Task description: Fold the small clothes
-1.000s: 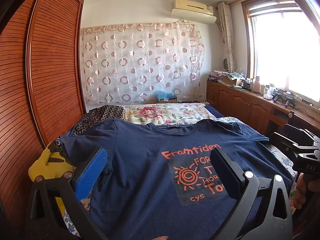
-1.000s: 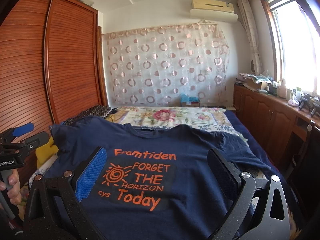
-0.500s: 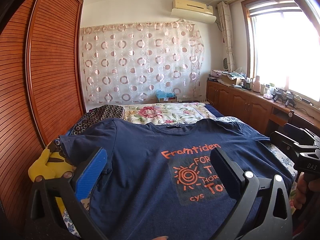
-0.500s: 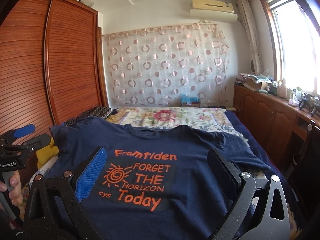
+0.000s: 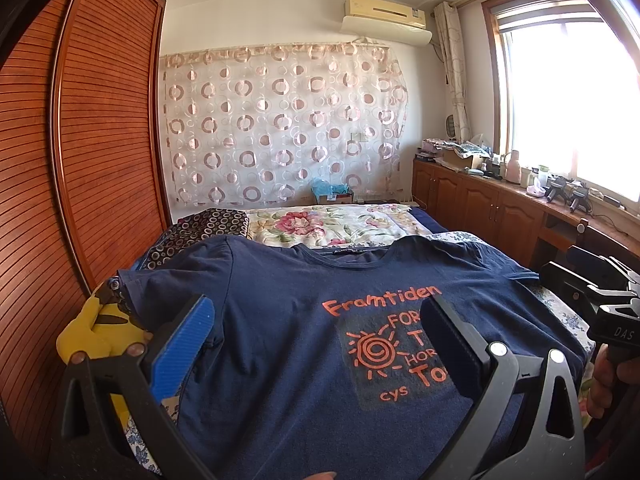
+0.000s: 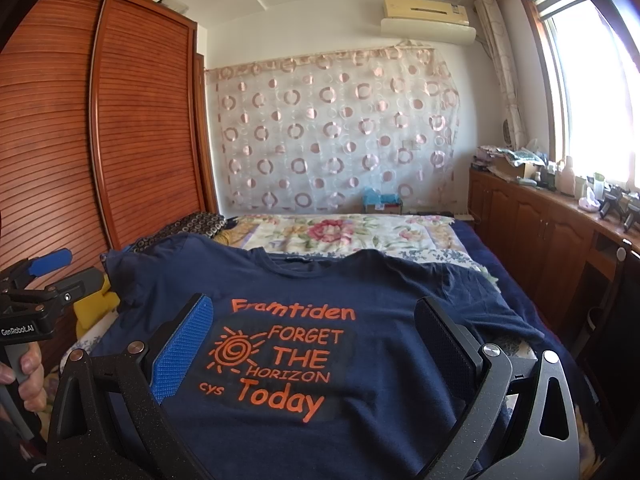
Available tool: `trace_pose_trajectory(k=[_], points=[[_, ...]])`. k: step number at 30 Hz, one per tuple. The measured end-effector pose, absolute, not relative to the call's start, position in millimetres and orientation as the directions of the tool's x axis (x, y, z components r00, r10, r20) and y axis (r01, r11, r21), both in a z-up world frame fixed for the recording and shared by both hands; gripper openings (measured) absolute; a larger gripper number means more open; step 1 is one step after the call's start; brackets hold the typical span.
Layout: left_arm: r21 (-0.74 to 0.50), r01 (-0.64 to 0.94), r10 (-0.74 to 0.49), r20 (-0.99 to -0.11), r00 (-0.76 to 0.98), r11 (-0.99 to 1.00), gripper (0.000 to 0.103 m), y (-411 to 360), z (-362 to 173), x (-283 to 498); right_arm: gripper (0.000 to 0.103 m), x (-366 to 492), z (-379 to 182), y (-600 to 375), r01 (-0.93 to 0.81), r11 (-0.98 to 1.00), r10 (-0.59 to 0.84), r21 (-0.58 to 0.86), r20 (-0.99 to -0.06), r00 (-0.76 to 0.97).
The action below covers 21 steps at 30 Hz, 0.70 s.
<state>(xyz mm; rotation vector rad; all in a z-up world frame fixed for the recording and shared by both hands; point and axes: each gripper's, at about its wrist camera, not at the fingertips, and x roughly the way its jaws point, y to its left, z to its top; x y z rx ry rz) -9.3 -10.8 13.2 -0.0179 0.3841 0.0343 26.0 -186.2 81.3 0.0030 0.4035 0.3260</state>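
Observation:
A navy T-shirt (image 5: 280, 340) (image 6: 380, 320) with orange print lies spread face up on the bed, collar at the far end and both sleeves out flat. My left gripper (image 5: 316, 336) hovers open above the shirt's left half, nothing between its fingers. My right gripper (image 6: 314, 344) is open too, over the printed chest, and holds nothing. Each gripper shows at the edge of the other's view: the right one (image 5: 600, 304) at the right, the left one (image 6: 44, 280) at the left, each with a hand on its handle.
A floral quilt (image 5: 328, 226) (image 6: 340, 232) covers the far part of the bed, with a dark circle-patterned pillow (image 5: 200, 228). A yellow plush toy (image 5: 96, 332) lies by the slatted wardrobe (image 5: 80, 160) on the left. Wooden cabinets (image 6: 540, 240) with clutter line the right wall under the window.

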Motion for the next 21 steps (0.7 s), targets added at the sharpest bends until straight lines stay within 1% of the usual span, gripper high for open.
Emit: trace_pose_trajectory(k=[10,12,21], points=[[-0.017,-0.085,0.070,-0.414,0.908,0.996,0.103,13,0,-6,0.102,30,75,-176,-0.351,0.933,0.353,0.082,-0.404,0.844],[-0.021,-0.104,0.086,-0.421,0.903,0.994,0.103,25,-3,-5,0.102,35,75,-160,-0.364,0.928,0.364,0.082,-0.412,0.835],[-0.031,-0.172,0.135,-0.493,0.859,0.985,0.103,90,-24,0,0.102,59,48,-134,-0.423,0.903,0.407,0.076,-0.467,0.785]])
